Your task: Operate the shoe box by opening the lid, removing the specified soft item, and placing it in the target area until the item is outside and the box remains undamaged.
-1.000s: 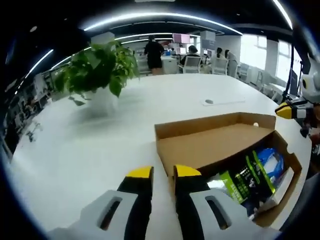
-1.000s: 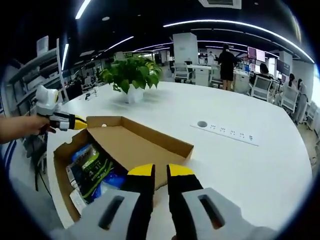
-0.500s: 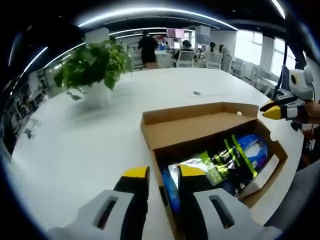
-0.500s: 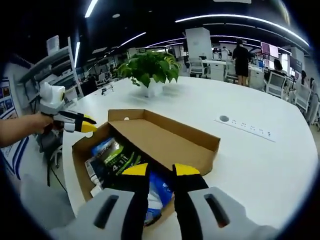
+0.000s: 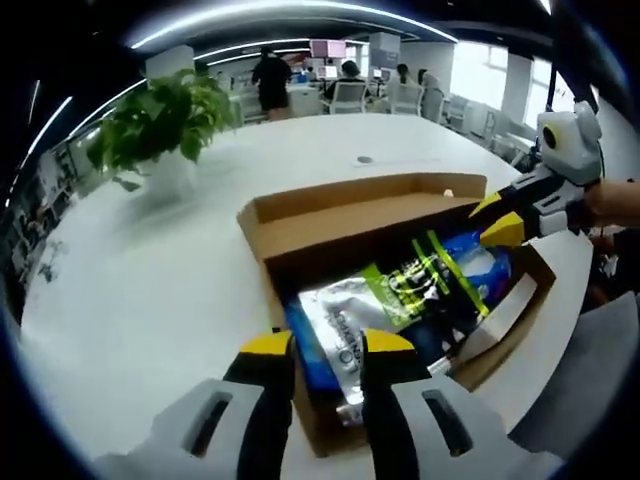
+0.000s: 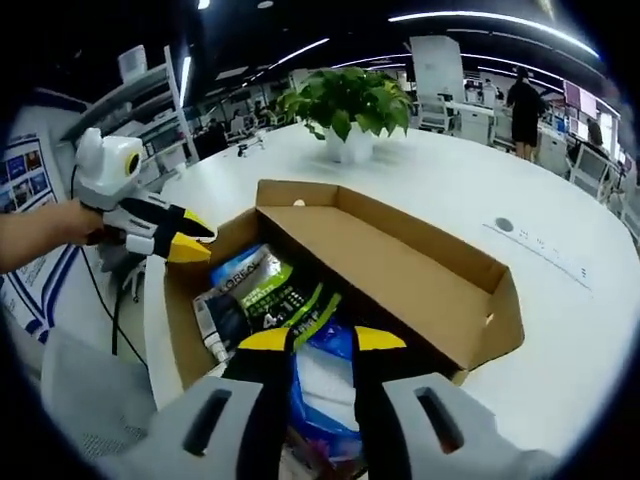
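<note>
Fingers of the left gripper (image 5: 328, 343), grey with yellow tips, stand a little apart and hold nothing; they hover at the near wall of the brown cardboard shoe box (image 5: 300, 268). In the right gripper view, the right gripper (image 6: 322, 340) shows the same slightly parted, empty pair, poised over the contents at its own end of the box.

Opening looks done: the lid (image 6: 400, 262) is folded back and stands up along the far side, so the inside is exposed. Inside lie glossy soft plastic packets, a green-and-black one (image 5: 425, 283) on top of a blue-and-white one (image 5: 487, 268), with a silvery packet (image 5: 340, 315) nearest the left gripper. None of them is lifted or gripped yet, so the removal has not begun, and placing the item outside on the white round table (image 5: 140, 290) is all still ahead. Which packet is the specified one I cannot tell. No tear or crush shows on the cardboard.

A potted green plant (image 6: 348, 100) stands well apart on the table.
</note>
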